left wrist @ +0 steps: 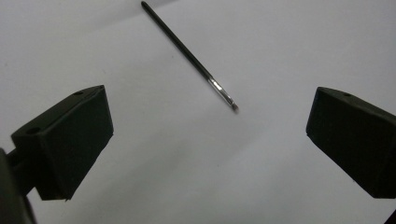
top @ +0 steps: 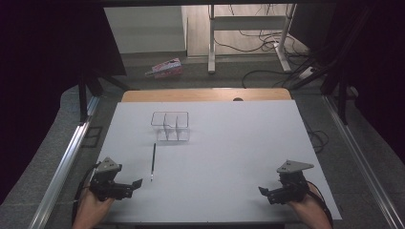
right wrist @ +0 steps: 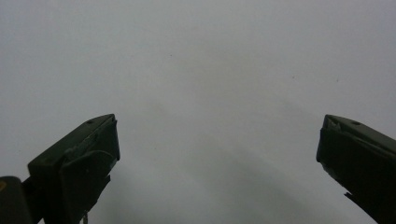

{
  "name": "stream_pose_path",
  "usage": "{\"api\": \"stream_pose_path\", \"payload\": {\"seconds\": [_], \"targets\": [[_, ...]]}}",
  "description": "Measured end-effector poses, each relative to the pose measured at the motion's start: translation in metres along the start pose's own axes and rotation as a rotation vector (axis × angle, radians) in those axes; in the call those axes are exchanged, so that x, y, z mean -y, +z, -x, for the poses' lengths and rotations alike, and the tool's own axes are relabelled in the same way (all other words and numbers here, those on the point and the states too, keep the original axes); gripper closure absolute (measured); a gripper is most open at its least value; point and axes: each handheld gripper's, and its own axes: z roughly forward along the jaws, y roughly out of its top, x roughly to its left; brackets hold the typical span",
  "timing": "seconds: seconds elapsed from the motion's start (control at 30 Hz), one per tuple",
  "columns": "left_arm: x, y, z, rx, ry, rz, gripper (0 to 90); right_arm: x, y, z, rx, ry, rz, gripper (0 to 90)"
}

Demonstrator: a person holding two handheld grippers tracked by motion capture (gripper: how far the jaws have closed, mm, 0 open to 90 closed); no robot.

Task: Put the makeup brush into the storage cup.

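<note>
A thin black brush [top: 153,161] lies flat on the white table sheet [top: 229,157], nothing touching it. Seen from the high view it runs nearly straight away from the person, its far end pointing toward a clear plastic organizer [top: 170,126] with several compartments, which stands just beyond it and apart from it. The left gripper view adds what the high view is too small to show: a silver ferrule and a short bristle tip on the brush [left wrist: 191,58] at the end nearest the jaws.

The left gripper [top: 135,183] sits just beside the near end of the brush, on the person's left of it, held in the left hand [top: 93,206]. Its jaws stand wide apart with nothing between them, and in its own view the brush tip lies ahead of the gap [left wrist: 208,135], not inside it.

The right gripper [top: 263,192], held in the right hand [top: 310,206], is well apart from the brush, toward the opposite side of the sheet. Its jaws are likewise spread and empty [right wrist: 217,154], with bare white sheet ahead of them.
</note>
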Motion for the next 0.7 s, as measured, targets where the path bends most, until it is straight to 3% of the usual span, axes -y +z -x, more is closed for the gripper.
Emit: {"api": "stream_pose_path", "payload": {"seconds": [0.13,0.23,0.33,0.4,0.47,0.7], "targets": [[-0.004,0.0,-0.001,-0.016,0.004,-0.01,1.6,0.0,0.0,0.0,0.001,0.001,0.0,0.0],[-0.007,0.003,-0.004,-0.004,-0.035,-0.046,2.2,0.0,0.0,0.001,0.0,0.002,-0.002,0.0],[-0.012,0.003,-0.005,-0.006,-0.043,-0.083,2.7,0.0,0.001,0.0,-0.001,0.0,-0.009,0.0],[-0.013,0.003,-0.006,-0.011,-0.041,-0.092,3.2,0.0,0.001,0.0,-0.001,-0.001,-0.009,0.0],[-0.019,0.002,-0.007,-0.044,-0.017,-0.131,3.4,0.0,0.001,0.0,0.0,0.0,-0.008,0.0],[-0.026,0.004,-0.008,-0.066,-0.001,-0.191,4.1,0.0,0.001,0.0,0.001,-0.003,-0.012,0.0]]}}
